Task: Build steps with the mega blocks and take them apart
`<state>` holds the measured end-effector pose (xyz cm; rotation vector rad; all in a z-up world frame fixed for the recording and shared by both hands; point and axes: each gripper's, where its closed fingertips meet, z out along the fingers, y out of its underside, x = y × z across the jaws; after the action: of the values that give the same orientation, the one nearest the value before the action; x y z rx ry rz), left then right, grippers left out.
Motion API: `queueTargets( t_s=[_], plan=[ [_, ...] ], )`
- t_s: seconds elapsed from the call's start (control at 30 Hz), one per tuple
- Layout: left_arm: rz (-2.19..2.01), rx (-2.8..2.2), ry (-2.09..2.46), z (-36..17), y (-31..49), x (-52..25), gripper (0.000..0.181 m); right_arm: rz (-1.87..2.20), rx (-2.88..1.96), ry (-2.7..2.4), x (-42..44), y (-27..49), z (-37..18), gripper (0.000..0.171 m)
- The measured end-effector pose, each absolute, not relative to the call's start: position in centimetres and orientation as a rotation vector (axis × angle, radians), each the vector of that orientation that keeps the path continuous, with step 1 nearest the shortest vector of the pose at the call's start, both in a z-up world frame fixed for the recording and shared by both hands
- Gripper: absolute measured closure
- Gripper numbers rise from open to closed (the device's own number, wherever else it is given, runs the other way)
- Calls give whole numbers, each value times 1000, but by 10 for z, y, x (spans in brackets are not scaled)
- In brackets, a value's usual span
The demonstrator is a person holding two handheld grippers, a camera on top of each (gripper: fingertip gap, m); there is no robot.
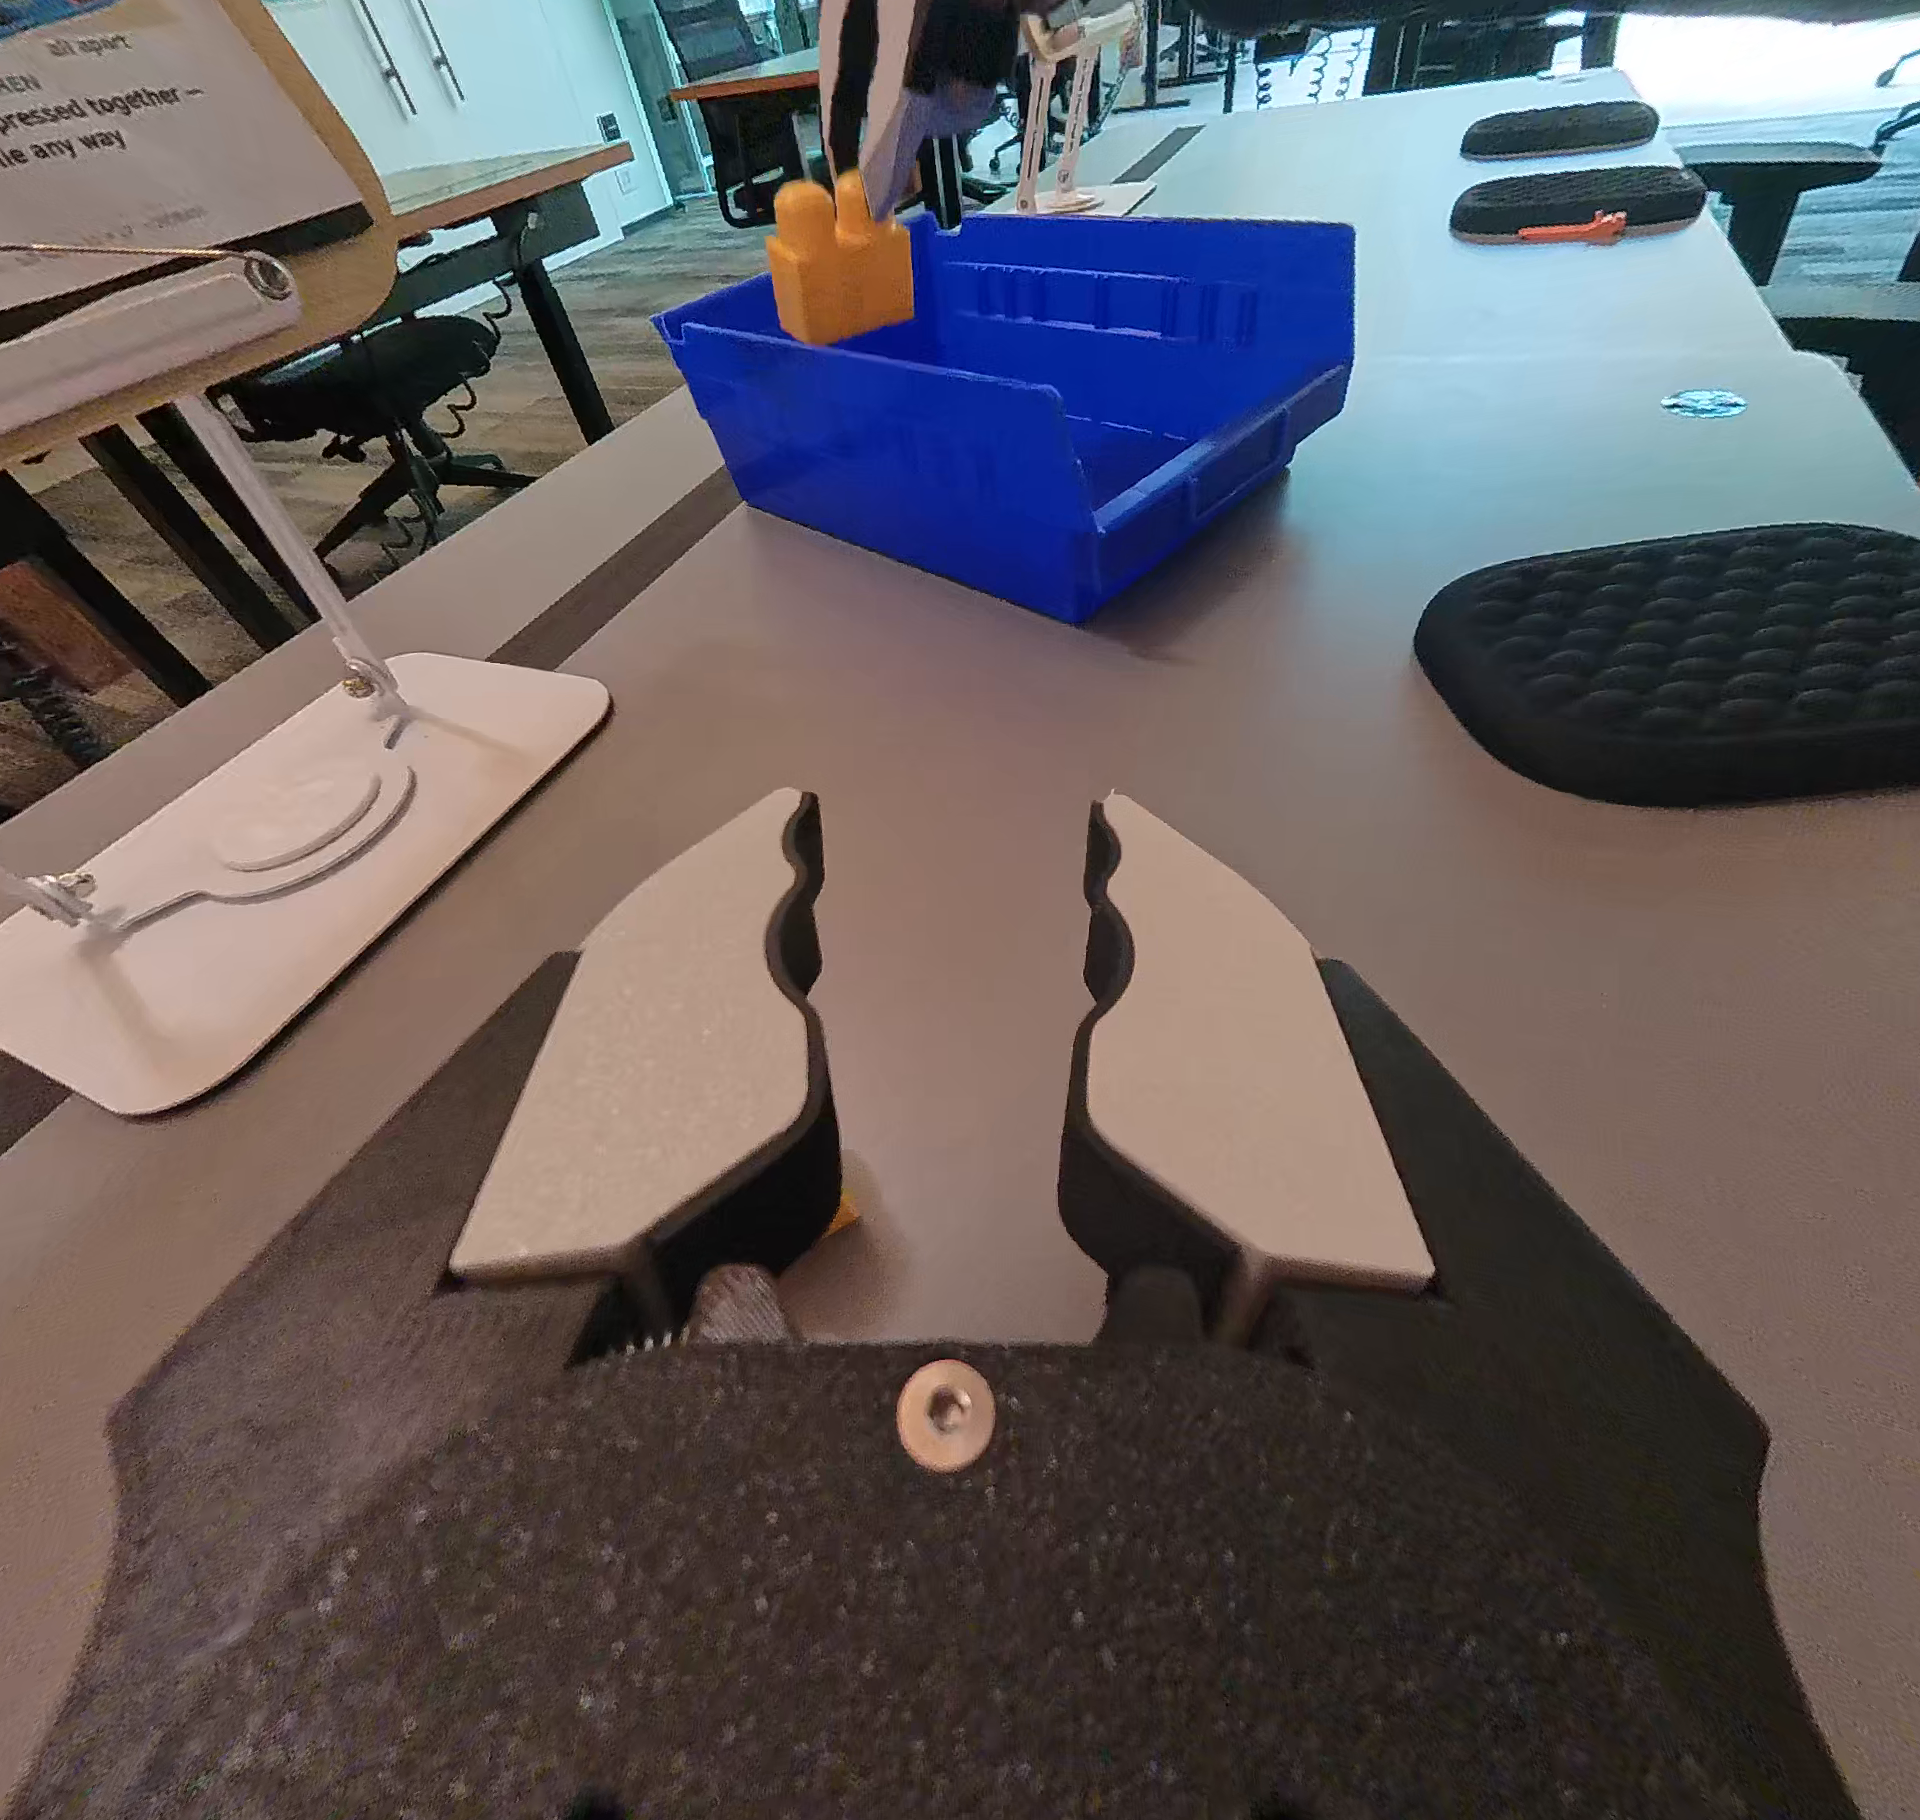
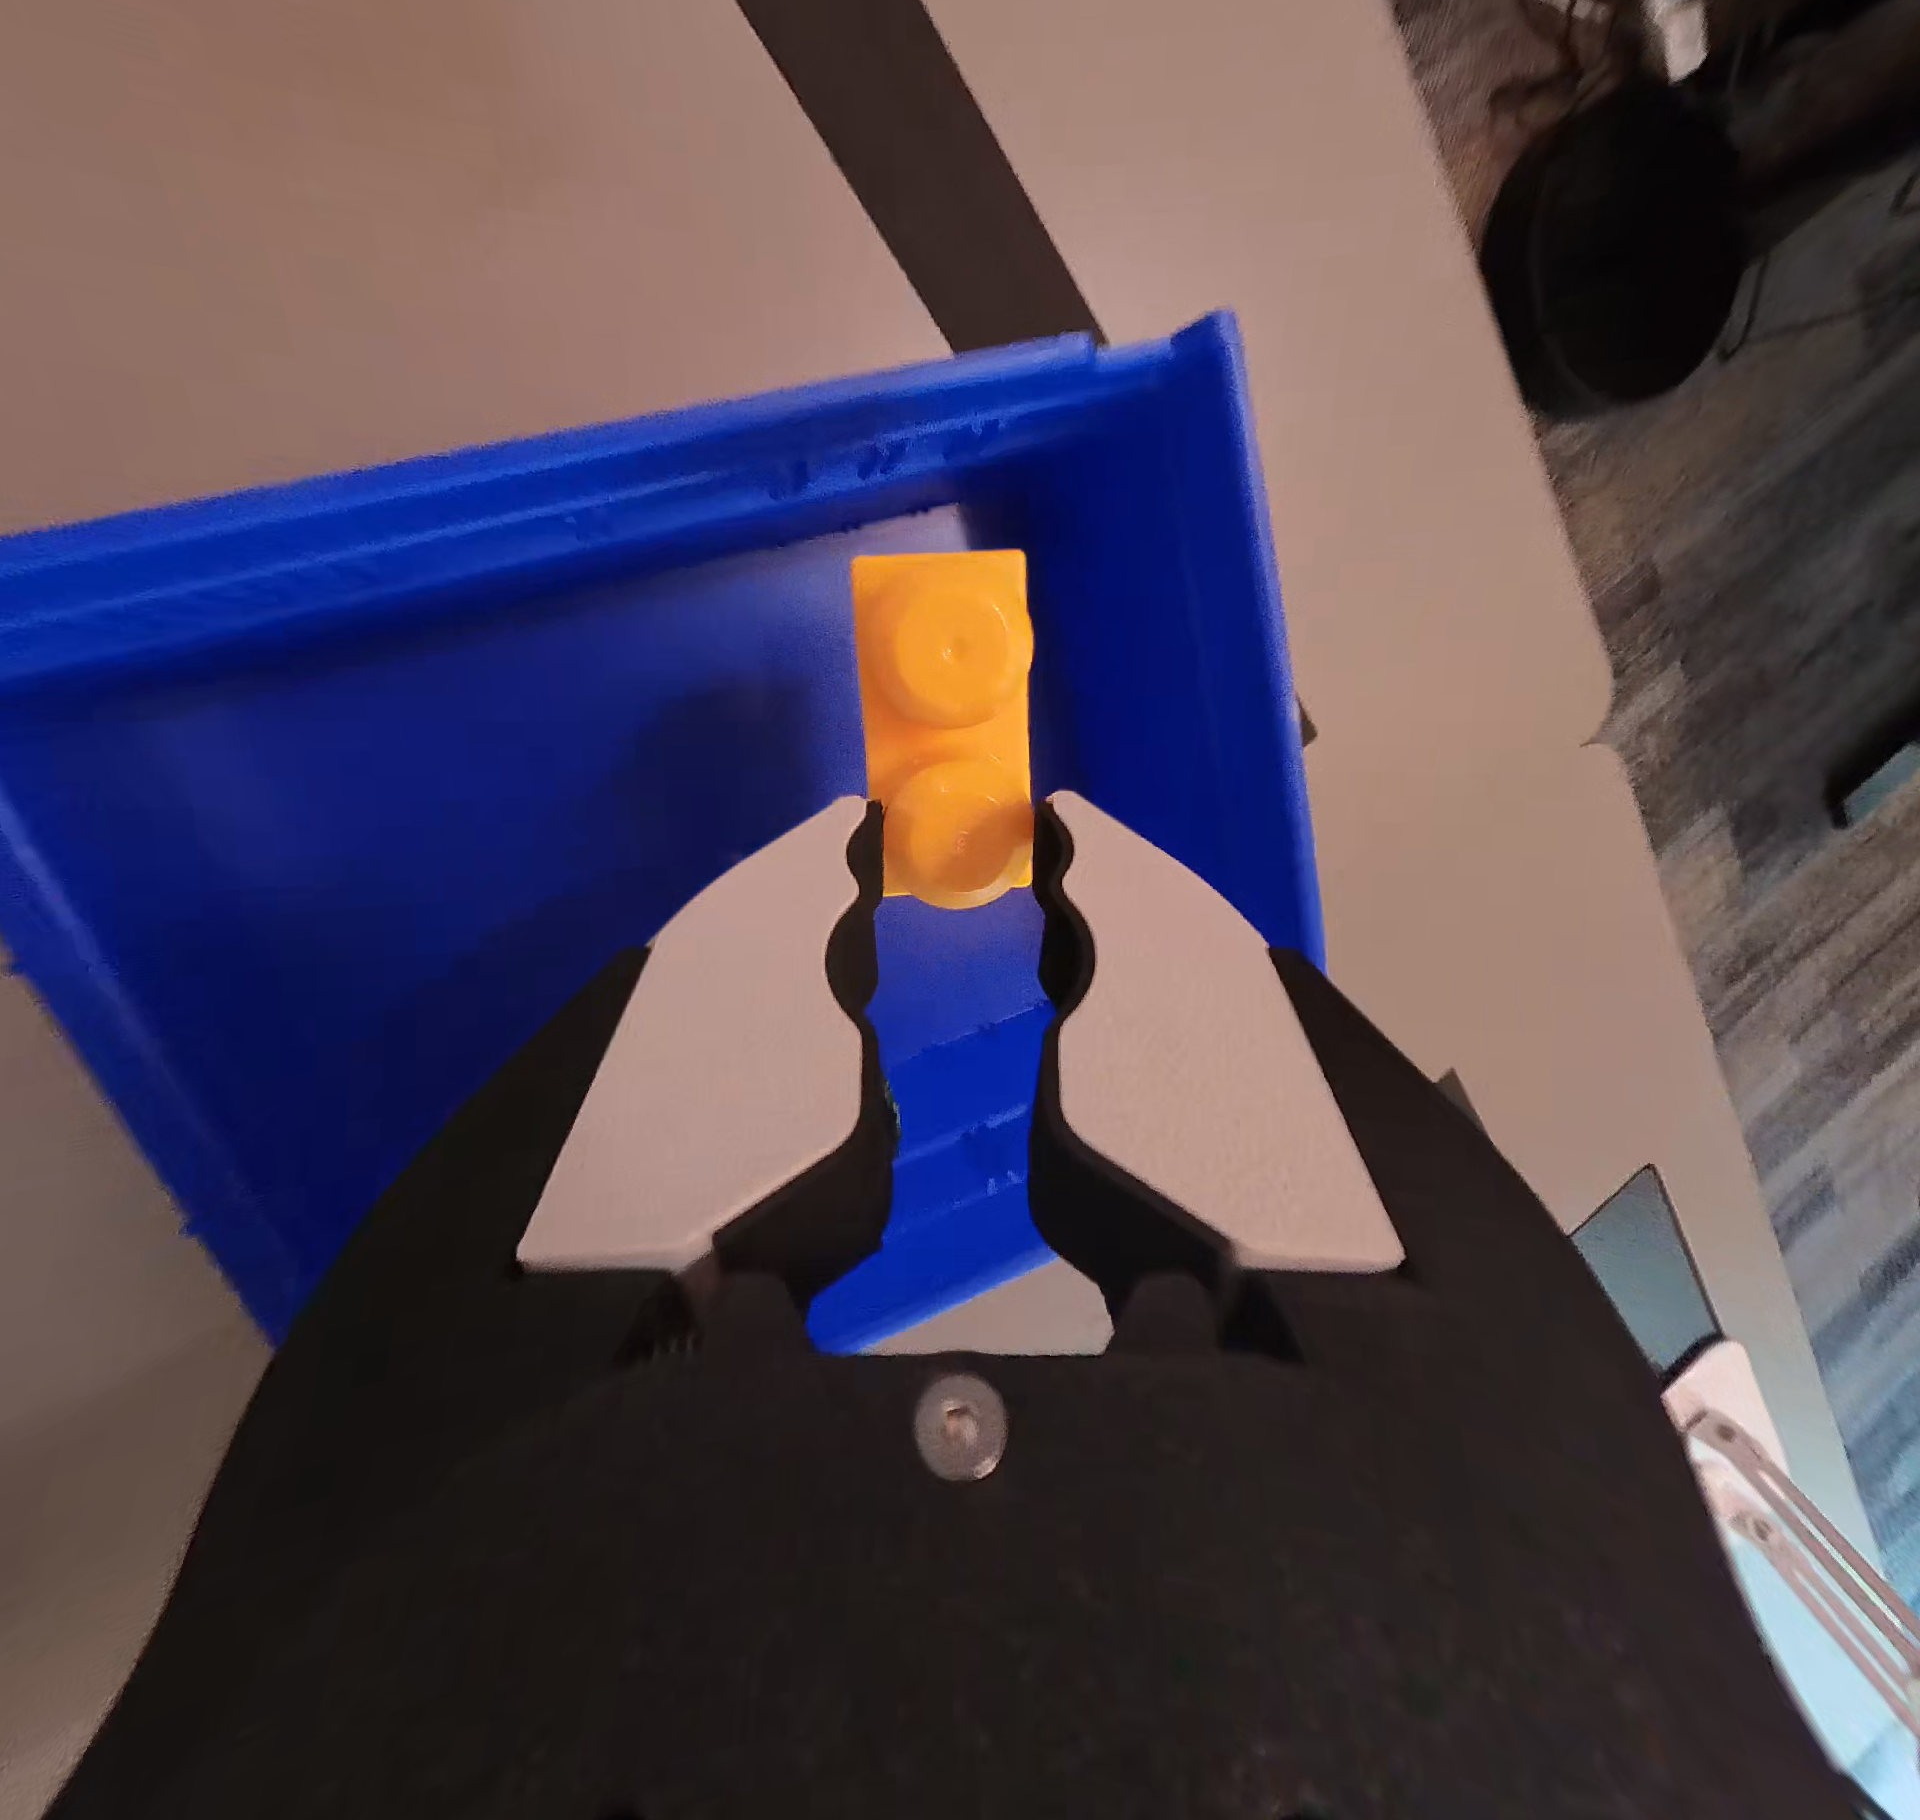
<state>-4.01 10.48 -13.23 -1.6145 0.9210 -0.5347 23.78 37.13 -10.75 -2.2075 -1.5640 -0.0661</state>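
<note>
An orange two-stud mega block (image 2: 951, 721) hangs upright over a corner of the blue bin (image 2: 416, 835). My right gripper (image 2: 956, 806) points down and is shut on the block's near stud. In the left wrist view the same block (image 1: 840, 264) is held by the right gripper (image 1: 878, 160) above the bin's far left corner (image 1: 935, 440). My left gripper (image 1: 951, 809) is open and empty, low over the grey table (image 1: 935, 710) in front of the bin. A small orange piece (image 1: 847, 1214) shows under its left finger, mostly hidden.
A white stand base (image 1: 281, 856) holding a printed sheet (image 1: 114, 77) is at the left. A black textured pad (image 1: 1694, 658) lies at the right, two more (image 1: 1574, 201) farther back. The table edge and office chairs are at the left. The grippers' ends are close to 40 centimeters from one another.
</note>
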Motion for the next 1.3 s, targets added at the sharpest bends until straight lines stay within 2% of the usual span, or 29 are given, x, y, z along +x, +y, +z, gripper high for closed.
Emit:
queueTargets(
  t_s=[0.17, 0.33, 0.87, 1.07, 1.3],
  plan=[
    [-524, -1630, 921, -137, 108, -44, 137, -100, -2252, -1620, 238, 393, -154, 143],
    [-540, -1633, 914, -138, 110, -44, 138, -88, -2223, -1670, 227, 407, -175, 143],
    [-532, -1645, 924, -142, 111, -44, 138, -374, -2138, -1715, 227, 436, -187, 142],
    [-502, -1648, 902, -138, 114, -49, 138, -392, -2104, -1675, 219, 435, -170, 136],
    [-454, -1678, 814, -131, 123, -68, 139, -213, -1842, -1461, 152, 413, -73, 137]
  ],
)
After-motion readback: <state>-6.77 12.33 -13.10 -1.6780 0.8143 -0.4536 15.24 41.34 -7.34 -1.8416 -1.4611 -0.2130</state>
